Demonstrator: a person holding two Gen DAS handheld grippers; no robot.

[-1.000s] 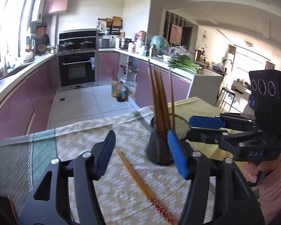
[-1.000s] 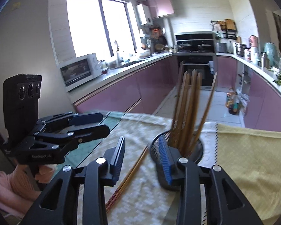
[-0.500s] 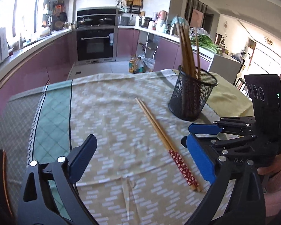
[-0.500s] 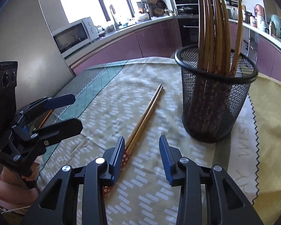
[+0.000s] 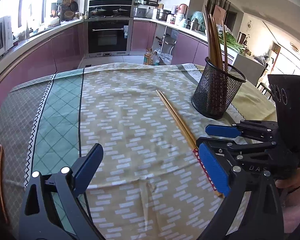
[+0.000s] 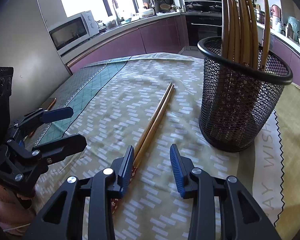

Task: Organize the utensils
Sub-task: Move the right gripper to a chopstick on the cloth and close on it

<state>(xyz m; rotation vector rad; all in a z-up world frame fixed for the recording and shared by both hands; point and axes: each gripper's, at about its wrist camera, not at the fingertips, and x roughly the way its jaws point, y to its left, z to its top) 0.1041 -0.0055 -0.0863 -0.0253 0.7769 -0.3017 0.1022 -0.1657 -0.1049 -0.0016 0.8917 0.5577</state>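
Wooden pair of chopsticks flat on the patterned tablecloth, side by side and touching, near the middle of the table. Long axis diagonal: plain tapered tips toward the far edge and the oven, red flower-patterned butt ends toward the near edge. Black mesh holder upright just right of the pair, toward the far right part of the cloth, apart from it; more chopsticks inside, patterned ends down, tips up and leaning.

Left gripper wide apart after just opening, nothing between the blue pads, only bare cloth; right-hand pad covering the pair's patterned ends in its own view, contact not clear. Right gripper partly open, released, low over the near ends; left pad right against the red section, the sticks mostly outside the gap and to its left, no squeeze visible.

Writing: "DAS" on the right gripper's body; "AY WISH" along the cloth's pale border at the right; the rest unreadable.
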